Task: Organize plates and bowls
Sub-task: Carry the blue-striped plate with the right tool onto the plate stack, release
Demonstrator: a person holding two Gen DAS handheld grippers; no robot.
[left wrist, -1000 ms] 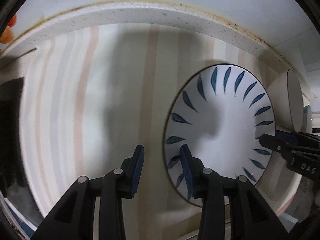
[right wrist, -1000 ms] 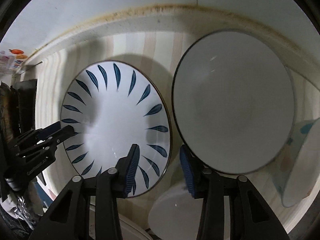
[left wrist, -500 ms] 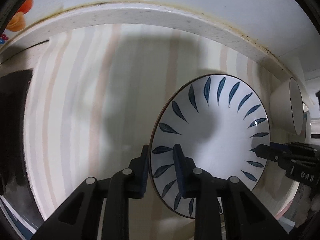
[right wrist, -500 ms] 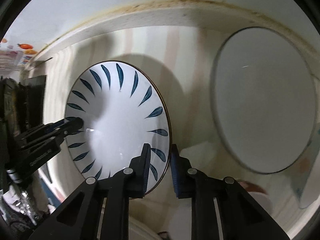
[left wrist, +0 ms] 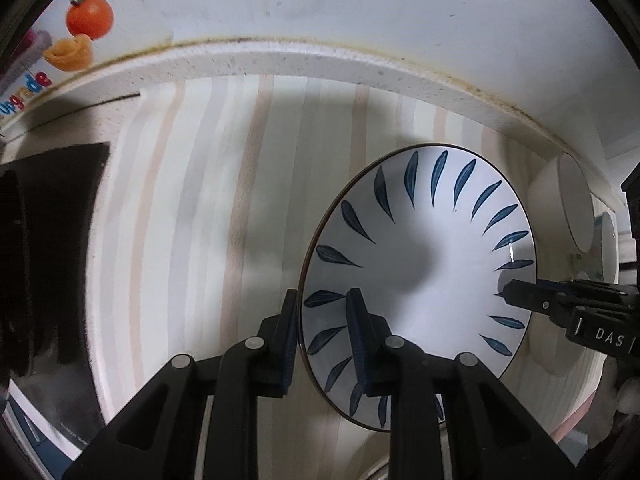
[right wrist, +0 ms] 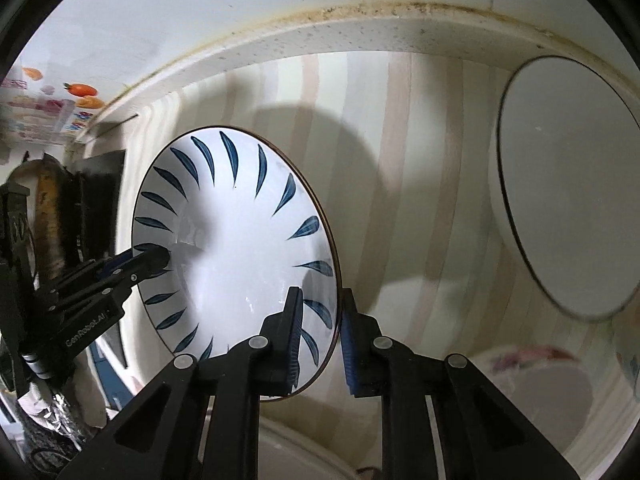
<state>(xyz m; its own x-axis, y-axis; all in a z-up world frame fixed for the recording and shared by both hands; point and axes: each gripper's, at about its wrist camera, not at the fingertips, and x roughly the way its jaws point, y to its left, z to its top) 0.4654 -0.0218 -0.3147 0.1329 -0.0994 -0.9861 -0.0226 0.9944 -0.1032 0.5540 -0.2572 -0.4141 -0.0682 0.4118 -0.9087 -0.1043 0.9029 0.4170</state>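
A white plate with blue leaf marks (left wrist: 424, 264) is held above the striped counter (left wrist: 200, 220) by both grippers. My left gripper (left wrist: 322, 316) is shut on its left rim. My right gripper (right wrist: 320, 316) is shut on its right rim; the same plate shows in the right wrist view (right wrist: 236, 248). Each gripper shows in the other's view at the opposite rim, the right one (left wrist: 560, 300) and the left one (right wrist: 132, 268). A plain grey plate (right wrist: 560, 184) lies to the right.
A white bowl (left wrist: 568, 204) sits at the far right by the raised speckled counter edge (left wrist: 320, 60). Another white dish (right wrist: 552, 400) lies low right under the grey plate. Dark objects (left wrist: 36, 240) stand at the left. The white wall carries fruit stickers (left wrist: 80, 32).
Both grippers closed from open onto opposite rims of the blue-leaf plate. The plate has risen off the counter and the views have pulled back to the left.
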